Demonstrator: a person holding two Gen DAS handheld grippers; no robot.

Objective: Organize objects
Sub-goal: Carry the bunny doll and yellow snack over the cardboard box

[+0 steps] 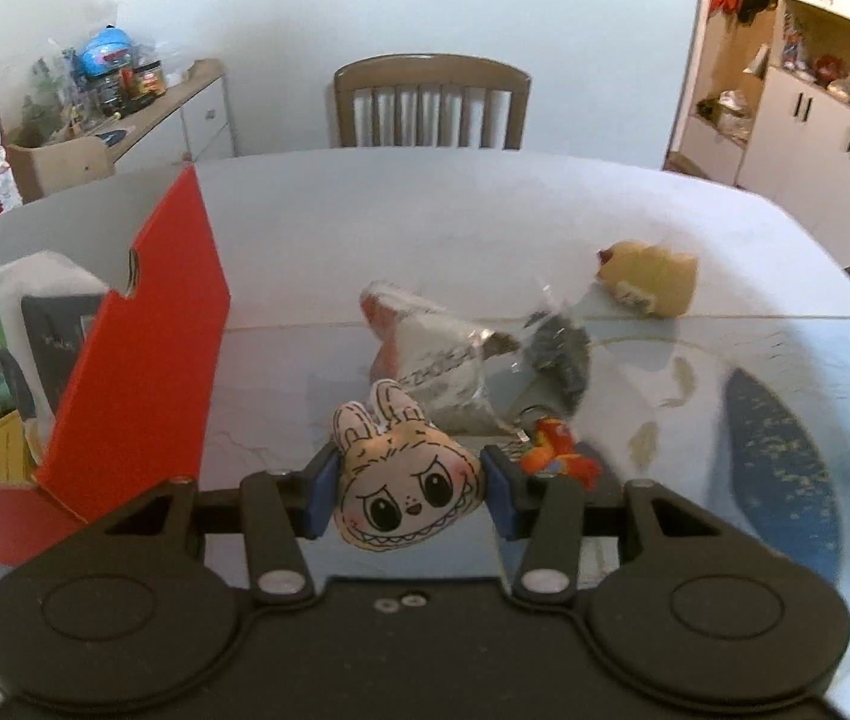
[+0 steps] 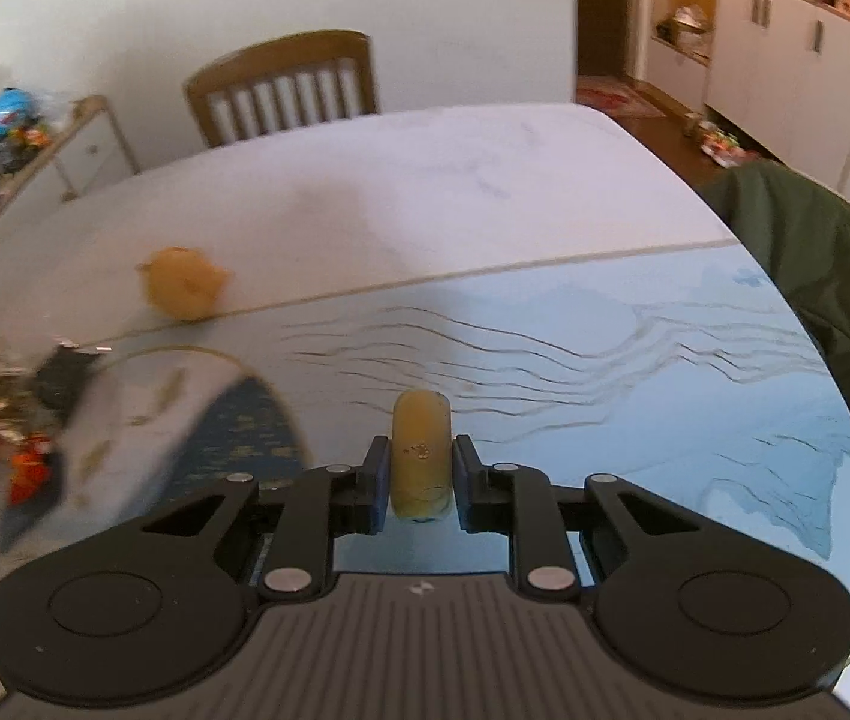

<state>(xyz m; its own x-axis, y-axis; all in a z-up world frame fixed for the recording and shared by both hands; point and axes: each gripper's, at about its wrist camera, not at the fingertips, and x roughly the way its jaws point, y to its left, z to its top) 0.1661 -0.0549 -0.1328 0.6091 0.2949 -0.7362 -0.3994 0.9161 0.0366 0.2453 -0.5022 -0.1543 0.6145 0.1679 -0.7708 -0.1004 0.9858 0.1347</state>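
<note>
A bunny-face plush is clamped between the left tongs, held above the surface, just right of the red box. A yellow cylindrical toy is pinched upright between the right tongs. Wrapped packets and a yellow plush are seen lying beyond.

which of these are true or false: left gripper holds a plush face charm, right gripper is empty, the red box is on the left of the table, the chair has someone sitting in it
1. The left gripper holds a plush face charm. True.
2. The right gripper is empty. False: it is shut on a yellow cylindrical toy.
3. The red box stands left of the charm. True.
4. Someone sits in the wooden chair. False: nobody is in it.
</note>
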